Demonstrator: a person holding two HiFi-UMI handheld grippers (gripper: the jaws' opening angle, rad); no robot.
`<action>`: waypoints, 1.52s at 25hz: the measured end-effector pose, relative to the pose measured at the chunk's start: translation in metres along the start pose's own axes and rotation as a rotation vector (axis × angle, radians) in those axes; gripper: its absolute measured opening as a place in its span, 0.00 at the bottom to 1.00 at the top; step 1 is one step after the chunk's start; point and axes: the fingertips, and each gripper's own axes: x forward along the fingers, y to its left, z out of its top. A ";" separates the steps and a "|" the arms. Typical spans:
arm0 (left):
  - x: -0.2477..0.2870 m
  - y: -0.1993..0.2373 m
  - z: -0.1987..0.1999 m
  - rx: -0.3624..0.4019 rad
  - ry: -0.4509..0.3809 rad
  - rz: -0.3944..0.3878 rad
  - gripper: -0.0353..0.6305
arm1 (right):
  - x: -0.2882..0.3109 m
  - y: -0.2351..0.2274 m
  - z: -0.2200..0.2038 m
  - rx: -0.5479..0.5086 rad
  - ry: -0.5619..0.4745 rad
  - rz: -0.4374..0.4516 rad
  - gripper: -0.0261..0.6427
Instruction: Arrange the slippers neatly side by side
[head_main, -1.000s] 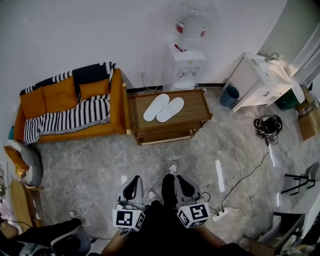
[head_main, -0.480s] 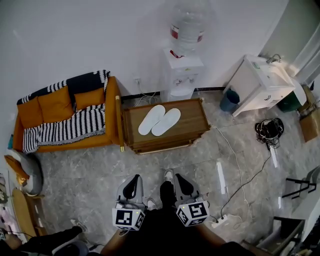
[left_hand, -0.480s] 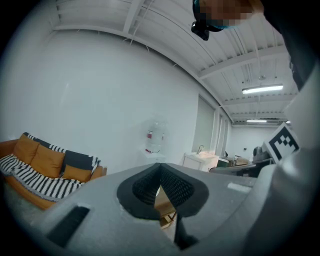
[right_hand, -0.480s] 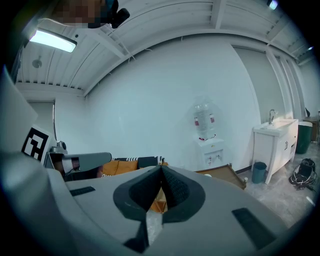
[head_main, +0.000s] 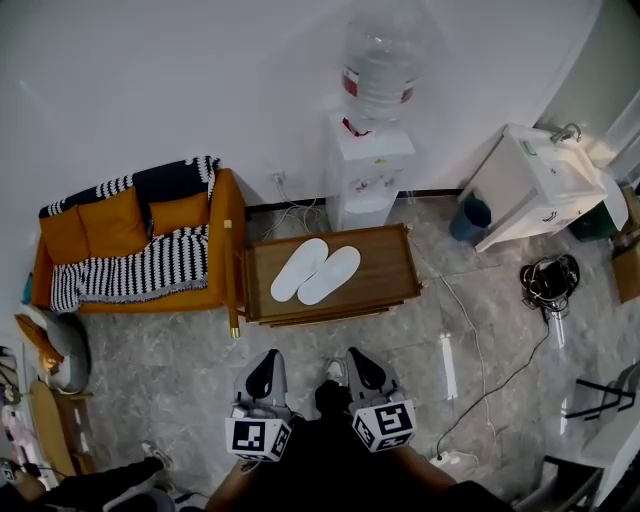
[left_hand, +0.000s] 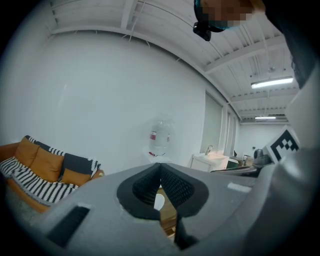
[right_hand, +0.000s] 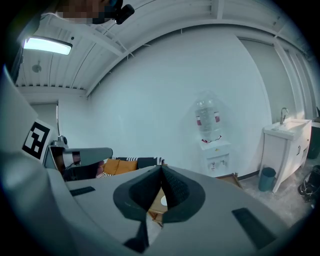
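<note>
Tools come first, held low and close together. The left tool (head_main: 265, 360) and the right tool (head_main: 354, 358) each have their jaws shut pad against pad, with nothing between them. The person's shoe (head_main: 335, 371) shows between them on the stone floor (head_main: 180, 350).

Straight ahead of both tools, near but still apart, stands the wooden tabletop (head_main: 385, 262). On it the two white slippers (head_main: 314, 272) lie side by side, touching along their length. They sit slanted against the tabletop's edges. A scrap of white slipper shows through the slot under each shut pair of jaws, so both tools point at the pair.

Over the last second the strip of floor between the tool tips and the tabletop's near edge has shrunk. The tabletop now sits lower in the head view, closer to the tools. The slippers lie as they did before, and both tools have kept the same closed, empty pose.

I judge this to be an approach, with nothing handled yet. The jaws must open before either tool can take a slipper. The pair already looks nearly neat, so perhaps only squaring it to the edge remains.

Ahead and left of the left tool is an orange sofa (head_main: 120, 215) with a striped blanket. Beyond the tabletop a water dispenser (head_main: 372, 170) stands against the white wall. Far ahead and right of the right tool is a white sink cabinet (head_main: 535, 190).
</note>
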 end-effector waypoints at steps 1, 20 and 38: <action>0.008 -0.003 0.002 -0.001 0.001 0.006 0.07 | 0.005 -0.008 0.002 0.004 0.005 0.005 0.05; 0.089 0.009 0.009 -0.010 0.037 0.044 0.07 | 0.076 -0.067 0.008 0.055 0.072 0.012 0.05; 0.184 0.084 0.026 0.010 0.074 -0.087 0.07 | 0.203 -0.104 0.009 0.106 0.115 -0.168 0.05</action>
